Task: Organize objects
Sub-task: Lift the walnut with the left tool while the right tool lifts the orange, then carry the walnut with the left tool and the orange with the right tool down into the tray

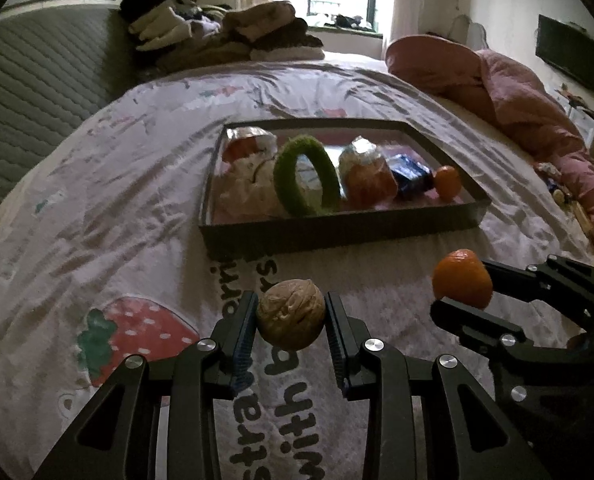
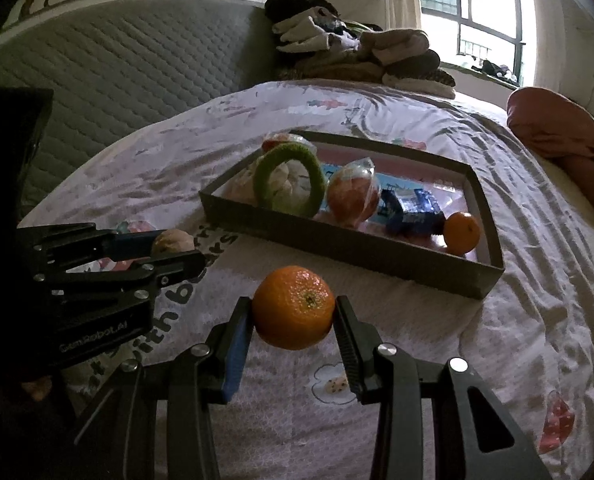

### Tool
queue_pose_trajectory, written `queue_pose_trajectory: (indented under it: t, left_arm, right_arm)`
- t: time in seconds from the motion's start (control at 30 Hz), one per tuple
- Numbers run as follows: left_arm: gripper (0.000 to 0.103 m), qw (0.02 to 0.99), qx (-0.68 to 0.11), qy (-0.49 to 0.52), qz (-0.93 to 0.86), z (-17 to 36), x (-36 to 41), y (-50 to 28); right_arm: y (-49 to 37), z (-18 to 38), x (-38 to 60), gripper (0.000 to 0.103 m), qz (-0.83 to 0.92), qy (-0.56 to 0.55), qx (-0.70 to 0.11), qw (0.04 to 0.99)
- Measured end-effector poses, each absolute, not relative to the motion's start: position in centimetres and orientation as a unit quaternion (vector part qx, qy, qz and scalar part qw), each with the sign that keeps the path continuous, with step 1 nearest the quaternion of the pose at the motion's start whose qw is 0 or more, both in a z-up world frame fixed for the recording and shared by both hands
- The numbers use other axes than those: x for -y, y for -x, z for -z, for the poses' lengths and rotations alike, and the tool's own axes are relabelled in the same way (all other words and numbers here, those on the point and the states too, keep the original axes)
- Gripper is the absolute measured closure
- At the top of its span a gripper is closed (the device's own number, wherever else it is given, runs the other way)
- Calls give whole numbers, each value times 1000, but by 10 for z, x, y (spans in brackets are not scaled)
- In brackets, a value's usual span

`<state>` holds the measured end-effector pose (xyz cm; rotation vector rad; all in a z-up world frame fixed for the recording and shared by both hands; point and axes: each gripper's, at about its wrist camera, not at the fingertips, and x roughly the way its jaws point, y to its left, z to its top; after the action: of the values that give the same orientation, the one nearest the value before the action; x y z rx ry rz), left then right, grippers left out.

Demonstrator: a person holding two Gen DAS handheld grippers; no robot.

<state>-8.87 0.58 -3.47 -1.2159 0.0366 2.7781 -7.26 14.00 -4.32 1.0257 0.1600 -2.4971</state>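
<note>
Above the bedspread (image 1: 97,184), near its front edge, our left gripper (image 1: 291,316) clamps a walnut (image 1: 290,313) and our right gripper (image 2: 293,312) clamps a mandarin (image 2: 293,307), both lifted clear. Beyond them the shallow box (image 1: 337,232) holds a green fuzzy ring (image 1: 305,176), wrapped snacks, a blue packet (image 2: 413,212) and a second mandarin (image 2: 462,233) in its near right corner. Only the right view shows the left gripper's printed housing; only the left shows the wall-mounted screen (image 1: 569,54).

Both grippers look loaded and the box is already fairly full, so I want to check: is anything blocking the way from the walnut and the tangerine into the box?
Nothing visible does. The walnut in the left gripper and the tangerine in the right gripper hang over bare bedsheet, with only the box wall ahead.
</note>
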Motion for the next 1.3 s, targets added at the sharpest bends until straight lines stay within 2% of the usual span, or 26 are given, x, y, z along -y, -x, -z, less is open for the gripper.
queue_pose_trajectory:
  t: [1.3]
  left_arm:
    - [69,44,-14,329,-943,-7,-16,94]
  right_arm:
    - [84,-5,-175,62,933,-305,-25,189]
